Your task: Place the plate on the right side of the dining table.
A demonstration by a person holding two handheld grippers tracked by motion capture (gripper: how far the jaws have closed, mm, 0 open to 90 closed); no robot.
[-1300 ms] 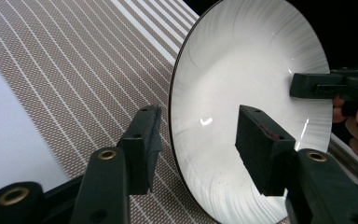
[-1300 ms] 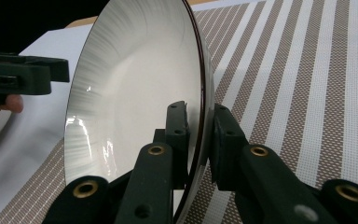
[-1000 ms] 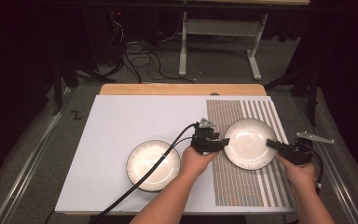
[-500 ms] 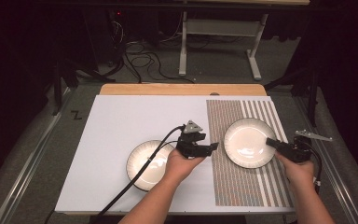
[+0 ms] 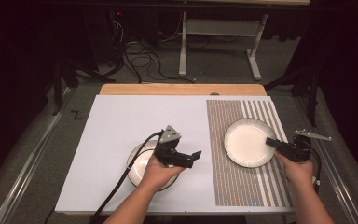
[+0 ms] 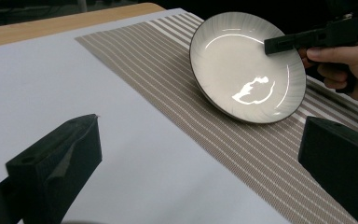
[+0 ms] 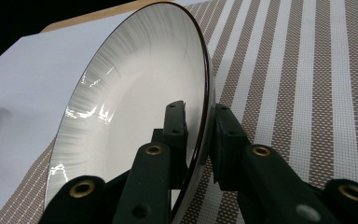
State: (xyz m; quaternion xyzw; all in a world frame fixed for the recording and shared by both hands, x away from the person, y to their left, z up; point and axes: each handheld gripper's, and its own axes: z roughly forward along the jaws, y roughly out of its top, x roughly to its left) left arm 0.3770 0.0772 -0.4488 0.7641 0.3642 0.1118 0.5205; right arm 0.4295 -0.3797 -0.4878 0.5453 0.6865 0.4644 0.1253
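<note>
My left hand (image 5: 161,170) hides part of one plate (image 5: 137,161); its gripper (image 5: 192,157) has just been opening, empty. My right gripper (image 5: 272,142) (low, level) clamps the tilted plate's (image 5: 244,142) rim over the striped mat (image 5: 242,186).

The plate (image 5: 247,142) on the striped mat (image 5: 256,186) is glossy white inside, finely ribbed toward a thin dark rim. The mat shows brown and white woven stripes. Left of the mat, the desk (image 5: 121,126) cover is plain pale grey-white, edged in light wood beyond. Both claws are matte black.
</note>
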